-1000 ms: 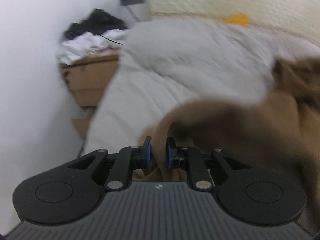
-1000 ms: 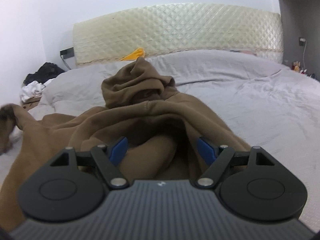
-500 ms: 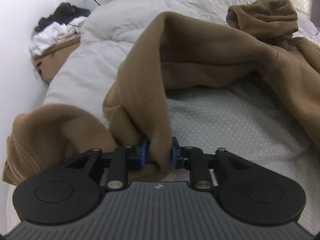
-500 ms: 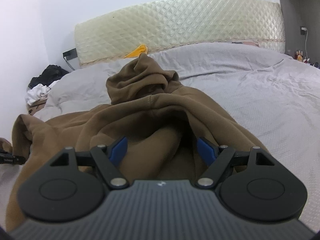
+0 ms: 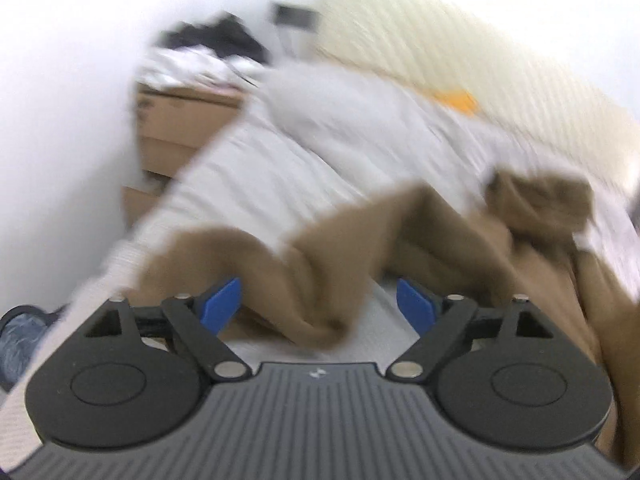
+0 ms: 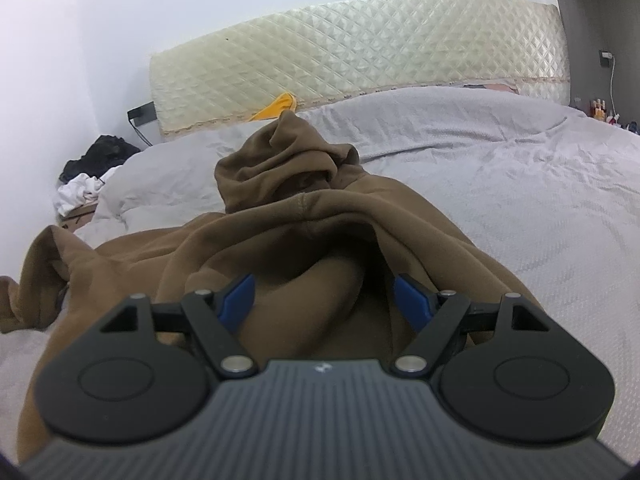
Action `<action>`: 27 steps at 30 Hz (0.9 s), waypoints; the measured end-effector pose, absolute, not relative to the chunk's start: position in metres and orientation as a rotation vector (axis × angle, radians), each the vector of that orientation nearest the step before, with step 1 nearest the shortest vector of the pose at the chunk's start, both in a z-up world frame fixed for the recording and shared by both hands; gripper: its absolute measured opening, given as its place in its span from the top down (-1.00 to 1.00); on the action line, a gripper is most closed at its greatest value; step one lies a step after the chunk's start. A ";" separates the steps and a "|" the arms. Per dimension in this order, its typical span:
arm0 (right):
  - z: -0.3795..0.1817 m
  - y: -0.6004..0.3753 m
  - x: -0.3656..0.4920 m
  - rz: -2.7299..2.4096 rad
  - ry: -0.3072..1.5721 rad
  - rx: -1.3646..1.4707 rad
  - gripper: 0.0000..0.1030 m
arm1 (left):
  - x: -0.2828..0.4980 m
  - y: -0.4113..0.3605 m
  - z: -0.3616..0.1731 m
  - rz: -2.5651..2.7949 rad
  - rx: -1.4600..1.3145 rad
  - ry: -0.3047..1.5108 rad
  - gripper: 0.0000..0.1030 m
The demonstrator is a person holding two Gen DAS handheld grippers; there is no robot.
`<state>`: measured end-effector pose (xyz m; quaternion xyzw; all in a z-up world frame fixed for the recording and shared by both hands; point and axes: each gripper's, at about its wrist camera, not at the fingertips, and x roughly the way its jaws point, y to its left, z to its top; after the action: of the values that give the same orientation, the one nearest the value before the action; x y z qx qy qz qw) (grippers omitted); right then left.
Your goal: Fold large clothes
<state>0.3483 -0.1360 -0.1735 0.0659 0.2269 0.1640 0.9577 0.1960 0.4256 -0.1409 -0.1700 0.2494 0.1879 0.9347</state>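
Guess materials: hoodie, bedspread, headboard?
Hoodie: brown, looks like thick matte fleece or sweatshirt knit; it slumps in soft, rounded folds. Bedspread: grey, seemingly woven cotton with a fine dotted texture and crisp creases. Headboard: cream, diamond-quilted with a slight sheen, probably faux leather or vinyl.

You have a wide bed (image 6: 500, 184) under a grey textured cover, with a cream quilted headboard (image 6: 360, 56) behind it. A brown hooded garment (image 6: 304, 232) lies rumpled on the cover, its hood bunched toward the headboard. A yellow cloth (image 6: 276, 108) rests at the head end.
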 end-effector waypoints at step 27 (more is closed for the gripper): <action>-0.174 -0.131 0.352 0.272 0.416 0.081 -0.52 | 0.242 0.656 -0.090 0.863 -0.673 0.454 0.56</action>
<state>0.3518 -0.1308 -0.1742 0.0403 0.2059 0.1348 0.9684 0.2420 0.6565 -0.0903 -0.3170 0.2138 0.4067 0.8297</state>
